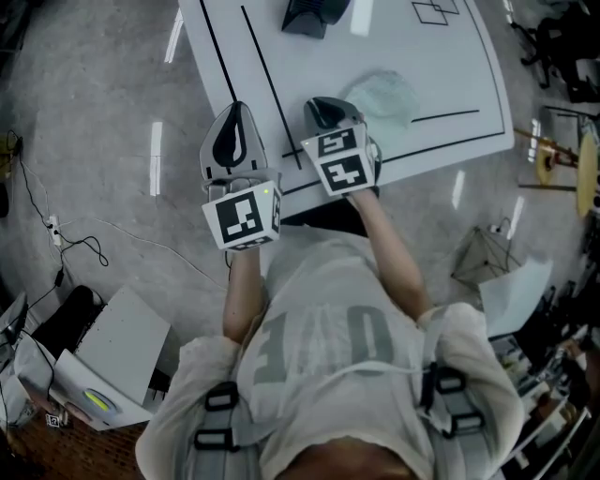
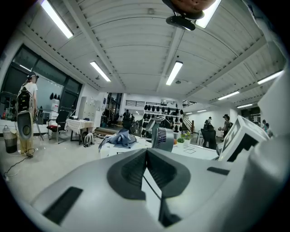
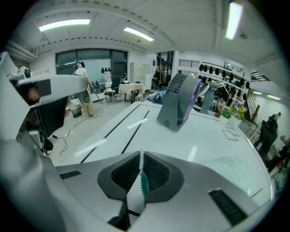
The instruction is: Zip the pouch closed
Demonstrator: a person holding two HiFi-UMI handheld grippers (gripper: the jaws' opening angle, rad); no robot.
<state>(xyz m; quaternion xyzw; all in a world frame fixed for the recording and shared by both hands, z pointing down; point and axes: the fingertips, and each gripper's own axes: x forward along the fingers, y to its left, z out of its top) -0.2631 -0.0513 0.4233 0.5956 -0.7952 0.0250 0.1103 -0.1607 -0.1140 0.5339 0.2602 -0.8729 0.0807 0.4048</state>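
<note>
The pouch (image 1: 386,96) is pale green and see-through, lying flat on the white table (image 1: 422,47) near its front edge. In the right gripper view its mesh body (image 3: 238,174) shows to the right of the jaws. My right gripper (image 1: 323,105) sits at the pouch's left end, shut (image 3: 141,158) on a thin green zipper strip (image 3: 143,181) that stands upright between the pads. My left gripper (image 1: 234,111) hovers over the table's front left corner, apart from the pouch. It is shut (image 2: 146,152) with nothing between its fingers.
A dark grey fan-like device (image 1: 314,14) stands at the table's far side, also in the right gripper view (image 3: 181,102). Black tape lines (image 1: 272,84) cross the tabletop. A white box (image 1: 112,352) and cables lie on the floor at the left.
</note>
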